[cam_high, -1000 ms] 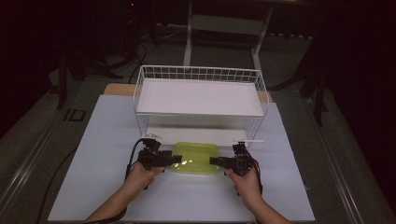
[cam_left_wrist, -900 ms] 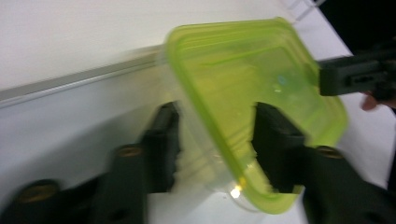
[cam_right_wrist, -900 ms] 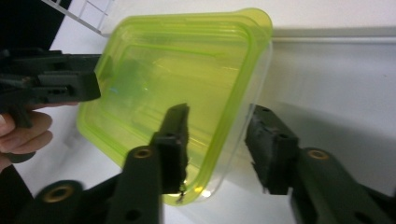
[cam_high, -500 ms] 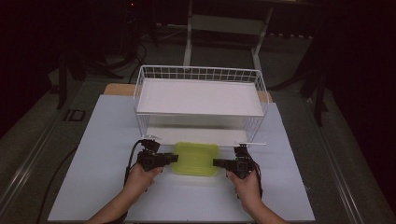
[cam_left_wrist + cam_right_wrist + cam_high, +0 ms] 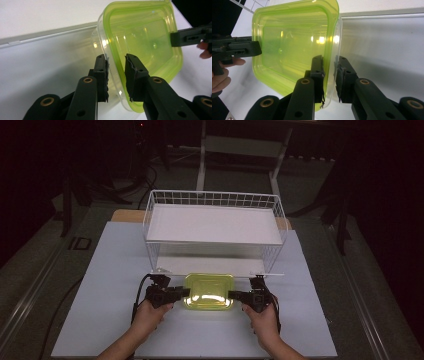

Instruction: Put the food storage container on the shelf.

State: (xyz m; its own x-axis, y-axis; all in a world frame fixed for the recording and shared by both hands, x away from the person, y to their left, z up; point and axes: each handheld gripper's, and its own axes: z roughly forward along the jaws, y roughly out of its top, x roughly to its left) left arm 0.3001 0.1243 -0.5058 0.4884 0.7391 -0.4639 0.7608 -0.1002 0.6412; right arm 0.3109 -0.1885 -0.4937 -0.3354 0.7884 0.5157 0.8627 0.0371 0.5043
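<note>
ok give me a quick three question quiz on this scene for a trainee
1. True or false: the green container sits on the top shelf of the white wire rack.
2. Which hand-held gripper has its jaws around the container's rim? A. only the left hand-held gripper B. only the right hand-held gripper C. both
3. Fill in: in the high view the container is just in front of the rack's ____ shelf.

Key
1. False; it is low, between the two grippers, above the white table.
2. C; each grips one end of the rim.
3. lower
</note>
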